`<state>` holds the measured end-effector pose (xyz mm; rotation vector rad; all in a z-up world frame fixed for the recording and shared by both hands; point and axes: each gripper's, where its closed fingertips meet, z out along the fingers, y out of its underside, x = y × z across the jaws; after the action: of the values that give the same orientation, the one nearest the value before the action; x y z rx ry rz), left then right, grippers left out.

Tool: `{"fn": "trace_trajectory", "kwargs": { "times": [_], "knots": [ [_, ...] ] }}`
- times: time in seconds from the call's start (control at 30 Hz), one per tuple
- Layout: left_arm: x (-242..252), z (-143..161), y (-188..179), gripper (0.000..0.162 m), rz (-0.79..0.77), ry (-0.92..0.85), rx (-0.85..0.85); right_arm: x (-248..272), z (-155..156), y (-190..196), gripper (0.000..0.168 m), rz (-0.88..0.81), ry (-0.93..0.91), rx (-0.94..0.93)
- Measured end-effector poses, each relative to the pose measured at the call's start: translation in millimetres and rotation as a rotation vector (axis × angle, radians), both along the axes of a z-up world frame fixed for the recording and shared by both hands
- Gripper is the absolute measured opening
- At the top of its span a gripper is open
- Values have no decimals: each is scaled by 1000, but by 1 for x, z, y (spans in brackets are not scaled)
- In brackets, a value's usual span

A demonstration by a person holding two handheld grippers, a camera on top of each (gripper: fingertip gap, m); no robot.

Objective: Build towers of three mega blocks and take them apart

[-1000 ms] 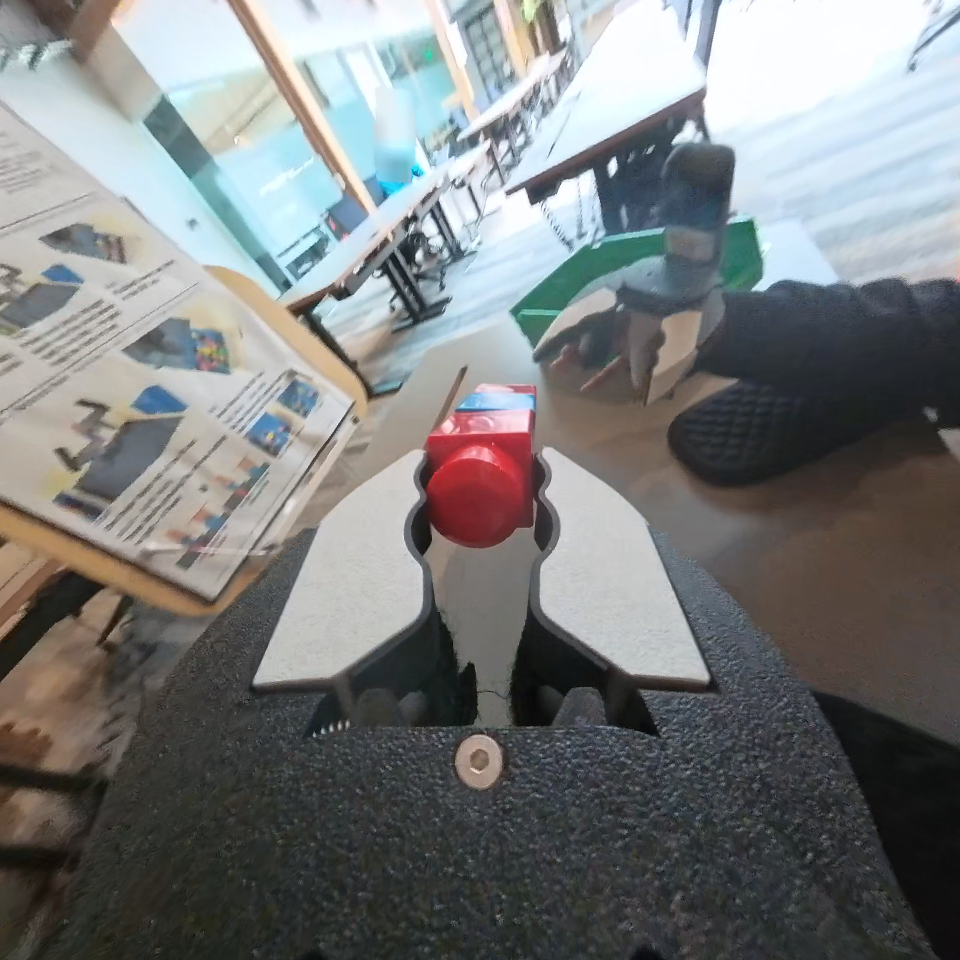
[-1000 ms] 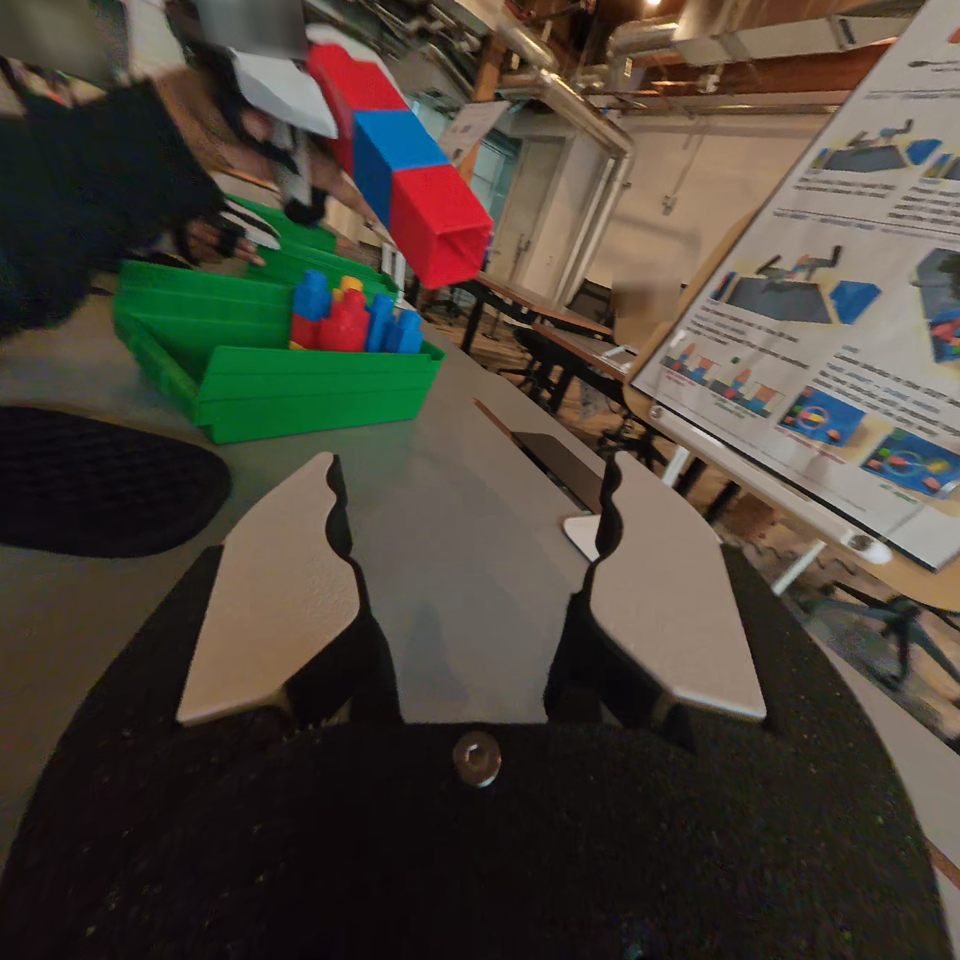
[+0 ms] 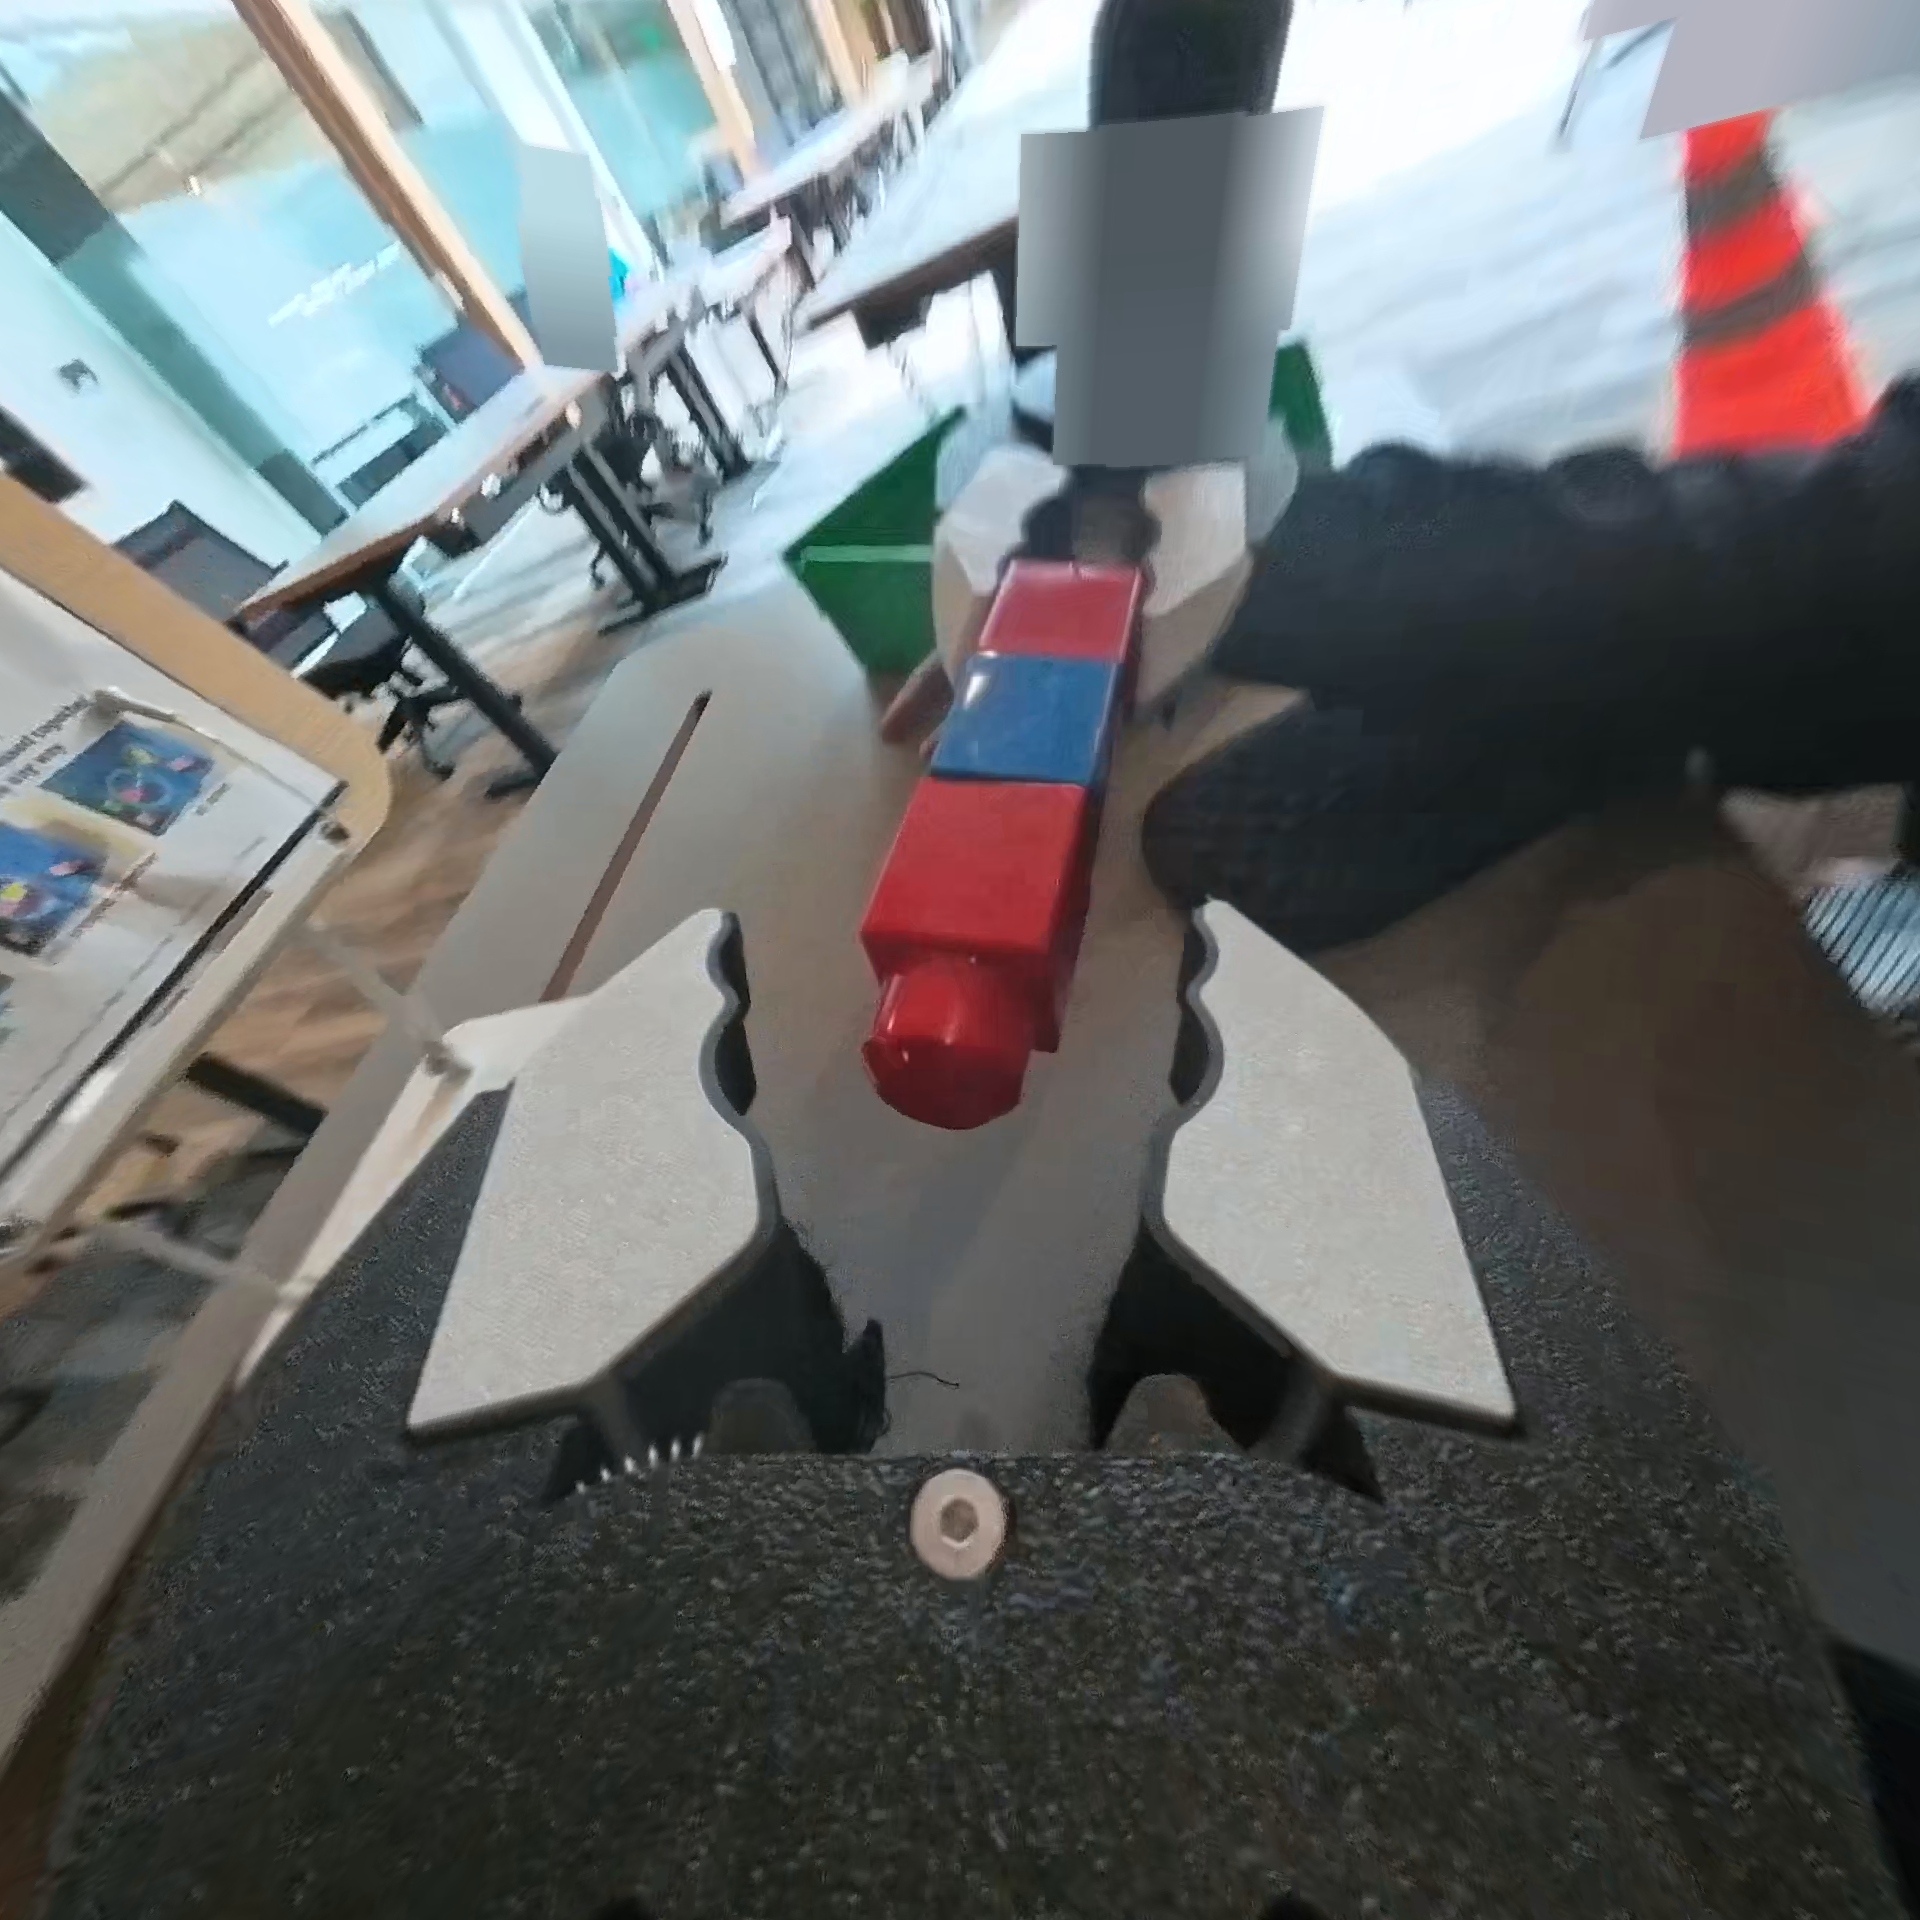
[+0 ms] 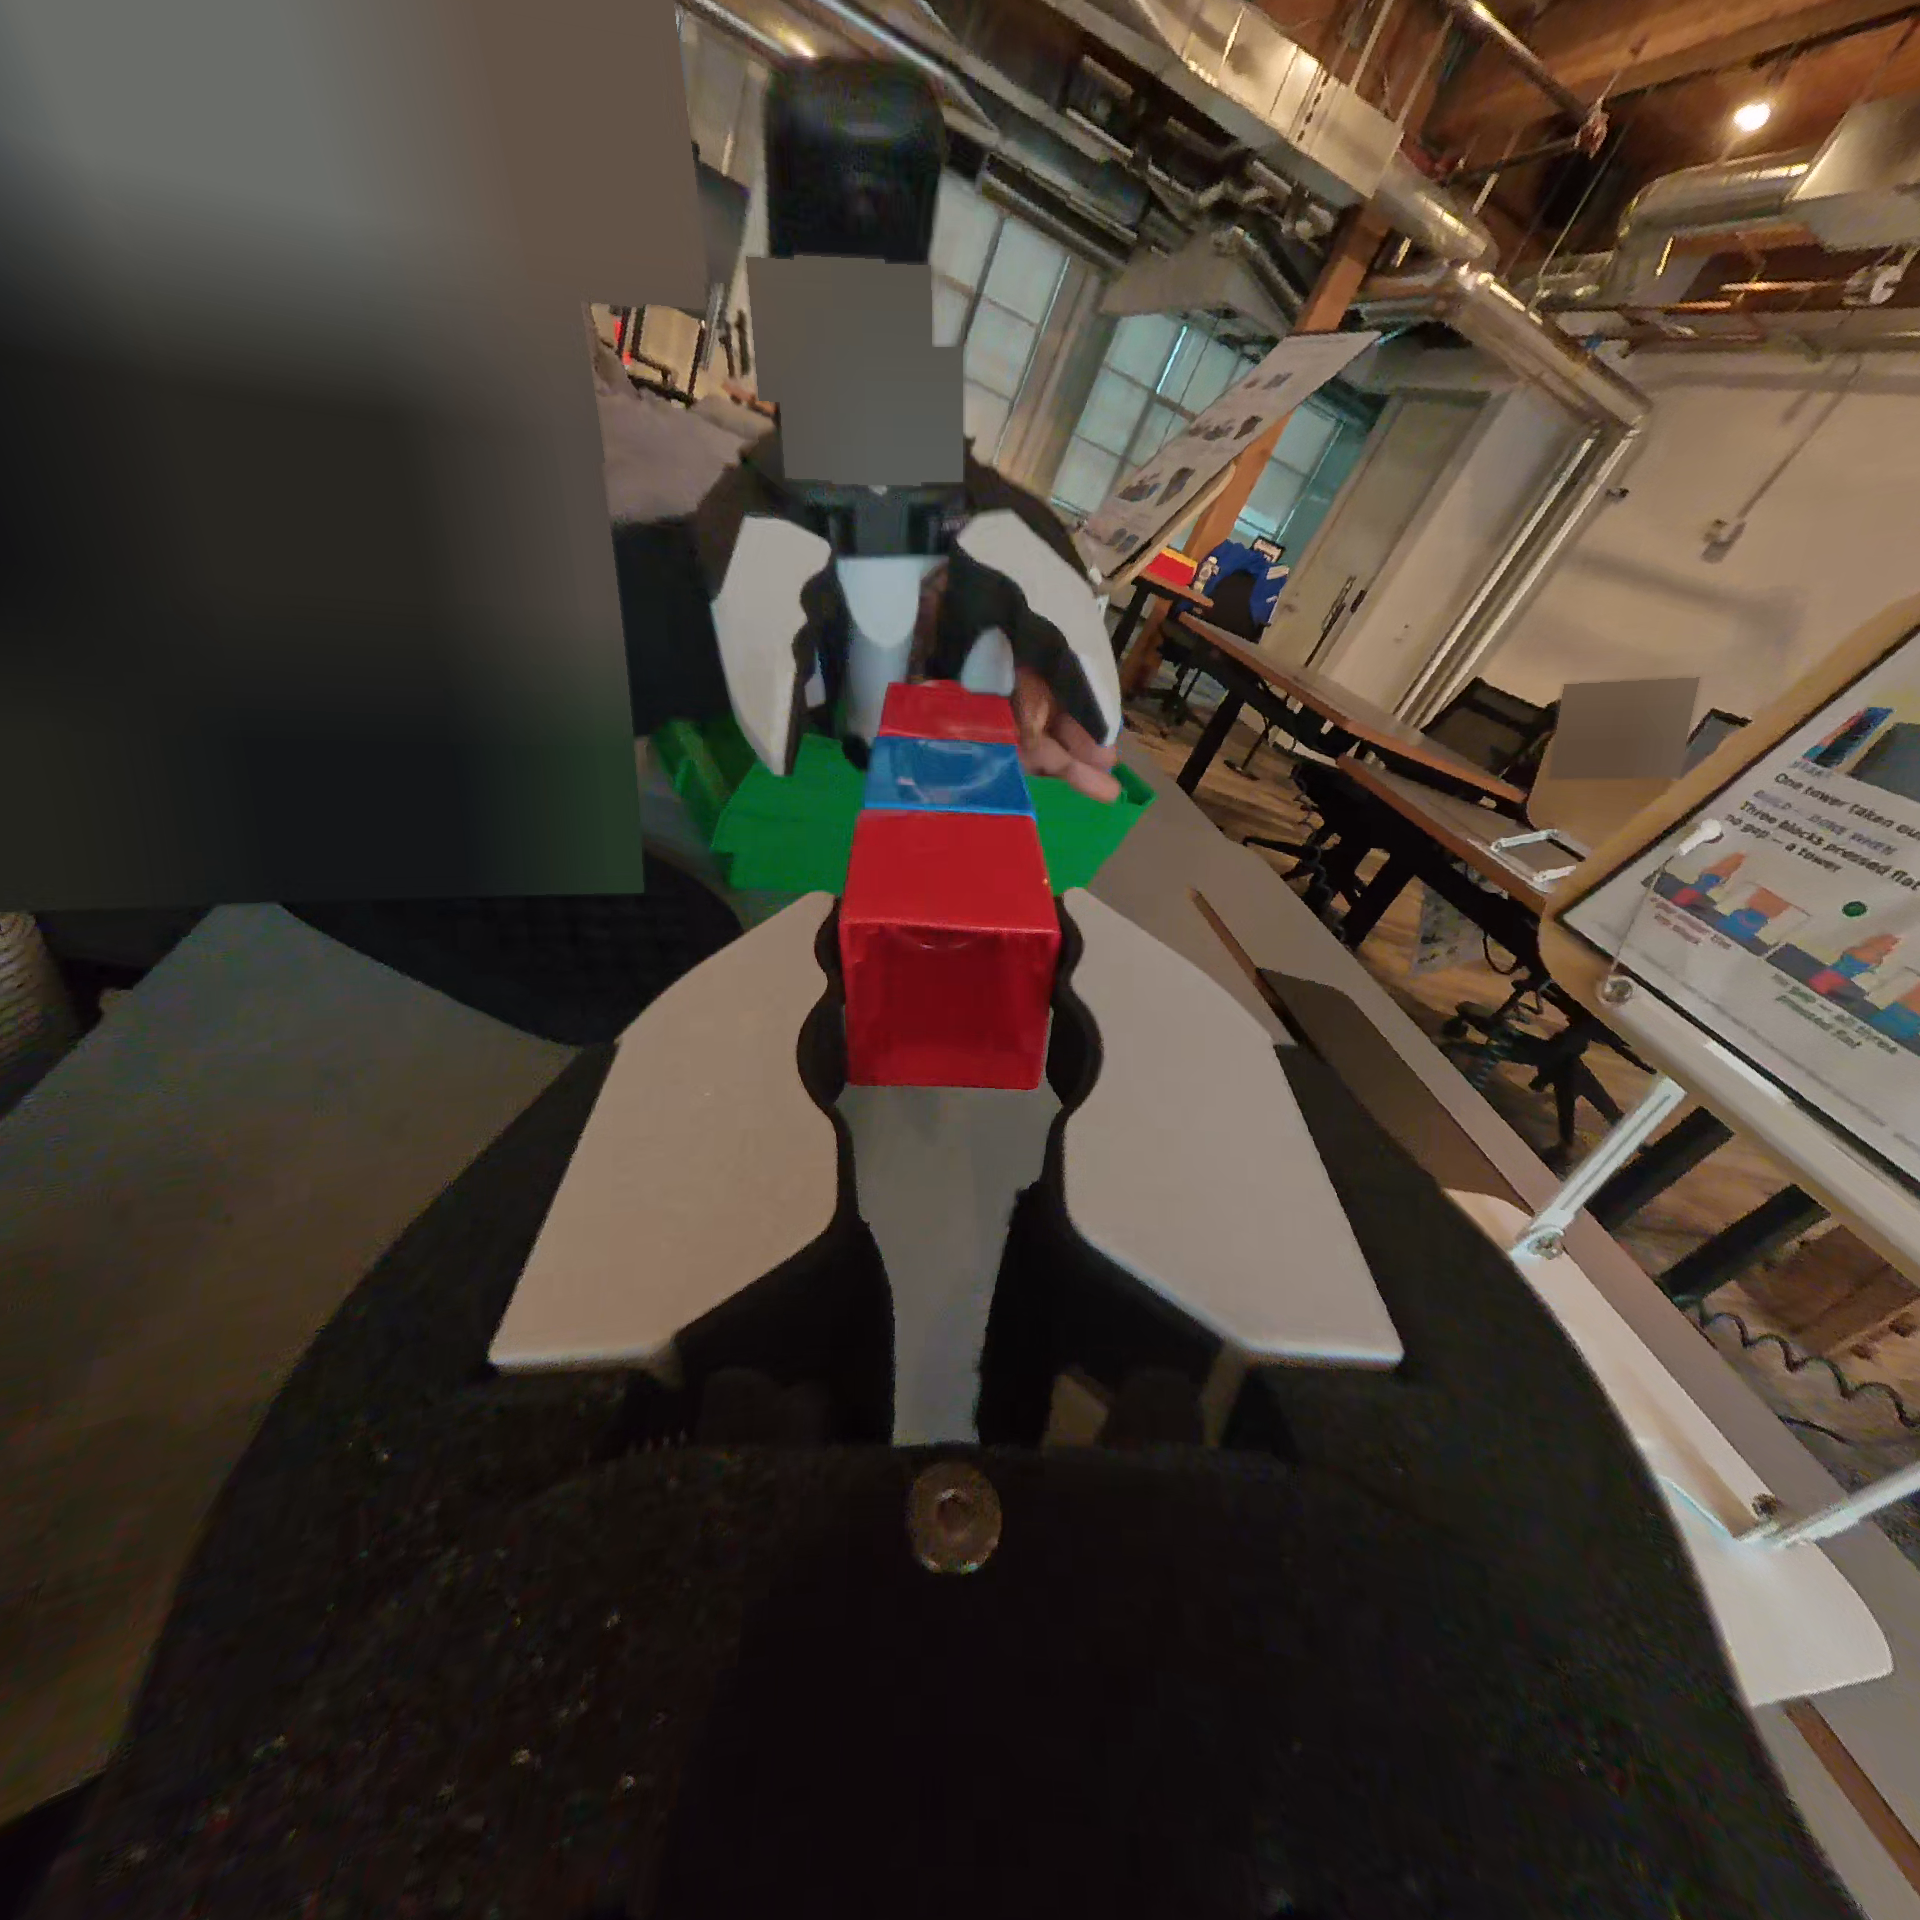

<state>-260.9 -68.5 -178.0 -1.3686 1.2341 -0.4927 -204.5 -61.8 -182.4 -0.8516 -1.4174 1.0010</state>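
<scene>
- The grey tabletop [image 3: 665, 790] stretched ahead of me, a green plastic bin [image 4: 790, 831] at its far end.
- My right gripper [image 4: 948, 997] pinched one red end of a red-blue-red tower of three plastic blocks [image 3: 1013, 790], held level above the table.
- My left gripper [image 3: 961, 1023] stood spread wide, the tower's studded red end between its fingers, untouched.

My left gripper [image 3: 961, 1023] stands spread wide and level, while my right gripper [image 4: 948, 992] faces it, fingers [image 4: 1164, 1122] clamped together.
</scene>
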Motion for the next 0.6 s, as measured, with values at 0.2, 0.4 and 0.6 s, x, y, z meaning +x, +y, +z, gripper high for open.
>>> {"fn": "trace_trajectory", "kwargs": {
  "times": [0.2,0.4,0.6],
  "knots": [
    [11,-29,1,78,28,406,34,-8,-12,-3,36,-3,-72,33],
    [20,-55,8,71,14,681,31,-13,-20,-2,35,-21,-122,63],
    [29,-52,14,42,4,698,38,-14,-23,-1,35,-36,-136,80]
  ]
}}
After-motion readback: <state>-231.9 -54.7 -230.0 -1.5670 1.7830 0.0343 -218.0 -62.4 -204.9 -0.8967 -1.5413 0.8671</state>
